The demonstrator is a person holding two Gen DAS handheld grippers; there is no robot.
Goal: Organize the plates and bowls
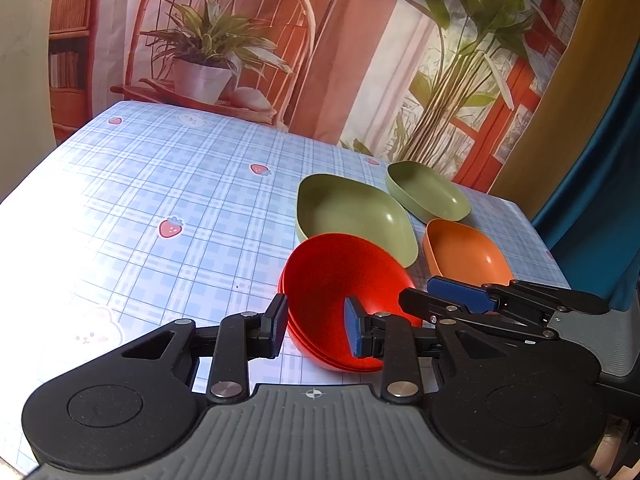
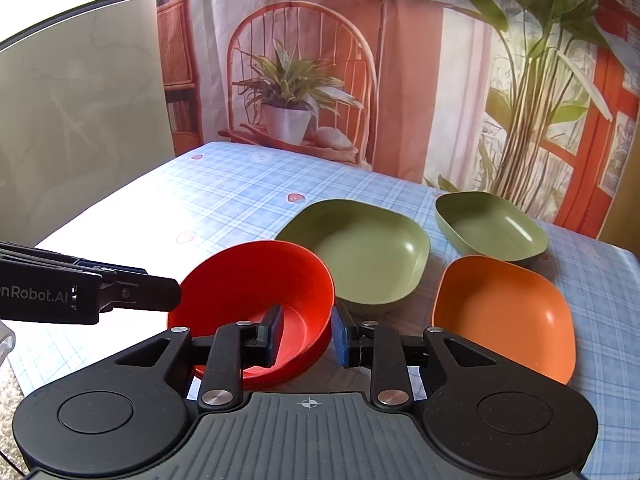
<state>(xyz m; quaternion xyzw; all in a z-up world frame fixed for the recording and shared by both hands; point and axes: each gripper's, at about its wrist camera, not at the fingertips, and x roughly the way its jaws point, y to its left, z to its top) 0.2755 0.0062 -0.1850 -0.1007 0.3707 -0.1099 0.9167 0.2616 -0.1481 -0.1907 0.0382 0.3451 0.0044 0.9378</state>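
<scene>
- The left claw (image 1: 316, 330) straddles the near-left rim of the red bowl (image 1: 340, 276). One finger (image 1: 276, 326) lies against the outer wall and the other, with a blue pad, sits inside. Red shows between the pads, and I cannot tell whether they are pinching the wall.
- The right claw (image 2: 308, 334) straddles the same bowl's near-right rim, one finger (image 2: 272, 332) inside and one outside. The inner pad stands clear of the wall, so this claw is released with the wall between its jaws.
- The red bowl is round, deep and glossy. Stacked lines under its rim suggest several bowls nested together. It sits on the table (image 1: 160, 184), directly ahead of both claws.
- Just beyond the bowl and touching its far edge is a large green dish (image 1: 356, 216), a matte rounded square.
- To the right of the right claw is an orange dish (image 2: 504, 312) of the same rounded-square shape.
- Farthest off, behind the orange one, is a smaller green dish (image 2: 492, 224).
- The table has a blue plaid cloth with strawberry prints.
</scene>
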